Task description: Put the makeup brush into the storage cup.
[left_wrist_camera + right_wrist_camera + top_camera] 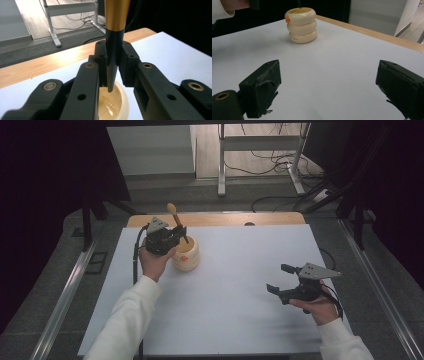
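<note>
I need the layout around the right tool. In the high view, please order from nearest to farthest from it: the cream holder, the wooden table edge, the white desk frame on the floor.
1. Cream holder, to the left of the right tool on the white sheet.
2. Wooden table edge, beyond, at the far side.
3. White desk frame, farthest, on the floor behind the table.

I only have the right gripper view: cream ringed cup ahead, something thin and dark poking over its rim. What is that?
Observer: A brush with a gold and black handle, held by the left gripper, jaws clamped on the handle.
Operator: Is its tip inside the cup?
Observer: In the left gripper view the dark tip hangs just over the cup opening, apparently not touching.
Operator: Is it upright?
Observer: From the high view it leans, its rounded top tipped towards the table's far edge.
</note>
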Action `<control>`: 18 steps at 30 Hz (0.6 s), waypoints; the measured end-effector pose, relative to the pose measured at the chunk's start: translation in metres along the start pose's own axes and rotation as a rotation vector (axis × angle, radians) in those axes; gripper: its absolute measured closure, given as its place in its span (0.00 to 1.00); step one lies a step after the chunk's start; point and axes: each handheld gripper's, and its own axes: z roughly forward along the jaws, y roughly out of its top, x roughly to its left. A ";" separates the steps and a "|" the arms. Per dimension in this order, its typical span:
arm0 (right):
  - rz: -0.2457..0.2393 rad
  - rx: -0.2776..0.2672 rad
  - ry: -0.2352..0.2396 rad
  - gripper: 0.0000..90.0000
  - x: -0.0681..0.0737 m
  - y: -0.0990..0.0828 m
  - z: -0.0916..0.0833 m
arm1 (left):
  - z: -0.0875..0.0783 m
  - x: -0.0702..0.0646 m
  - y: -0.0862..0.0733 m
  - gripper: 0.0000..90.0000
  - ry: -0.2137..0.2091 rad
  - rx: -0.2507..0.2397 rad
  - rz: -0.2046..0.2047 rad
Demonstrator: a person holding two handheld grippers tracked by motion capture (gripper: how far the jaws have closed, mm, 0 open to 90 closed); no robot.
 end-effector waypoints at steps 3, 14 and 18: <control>0.000 0.000 -0.001 0.06 0.000 0.000 0.000 | 0.004 0.002 -0.004 0.87 0.014 0.015 0.008; 0.000 0.001 -0.001 0.07 0.000 -0.001 0.000 | 0.012 0.004 -0.019 0.87 0.009 0.048 -0.007; -0.001 0.003 -0.001 0.07 -0.001 -0.001 0.000 | 0.015 0.004 -0.023 0.87 0.009 0.057 -0.004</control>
